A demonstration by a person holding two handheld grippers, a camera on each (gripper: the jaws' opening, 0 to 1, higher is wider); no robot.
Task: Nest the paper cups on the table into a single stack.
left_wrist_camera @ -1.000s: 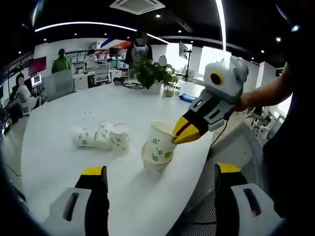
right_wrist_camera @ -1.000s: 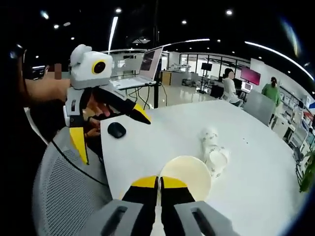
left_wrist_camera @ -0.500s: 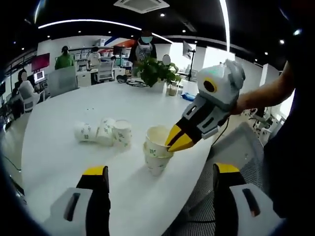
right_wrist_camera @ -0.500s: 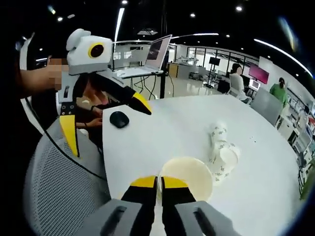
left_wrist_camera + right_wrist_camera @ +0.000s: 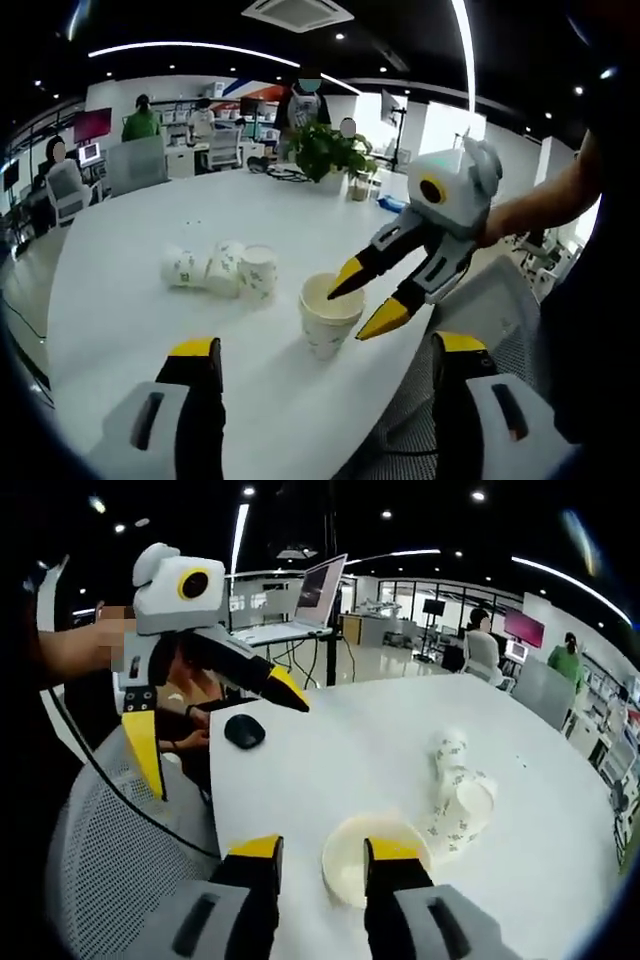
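Note:
An upright stack of nested paper cups (image 5: pixel 328 318) stands on the white table (image 5: pixel 120 330) near its edge. My right gripper (image 5: pixel 365 300) comes in from the right, open, one jaw over the stack's mouth and one outside the rim. In the right gripper view that stack (image 5: pixel 350 872) sits low between the jaws of my right gripper (image 5: pixel 325 850), one fingertip over the rim. A short row of nested cups (image 5: pixel 222 272) lies on its side further in, also the lying cups (image 5: pixel 457 790). My left gripper (image 5: pixel 327 347) is open, short of the stack; the left gripper (image 5: pixel 212 725) hangs wide open above the table edge.
A black mouse (image 5: pixel 245 730) lies near the table edge and an open laptop (image 5: pixel 300 605) stands beyond it. A grey mesh chair (image 5: pixel 110 880) sits against the table. A potted plant (image 5: pixel 325 150) stands at the far side, with people behind it.
My right gripper, shut on the upper cup's rim before, has opened. That cup has sunk into the one beneath, so the stack stands lower. My left gripper stays open.

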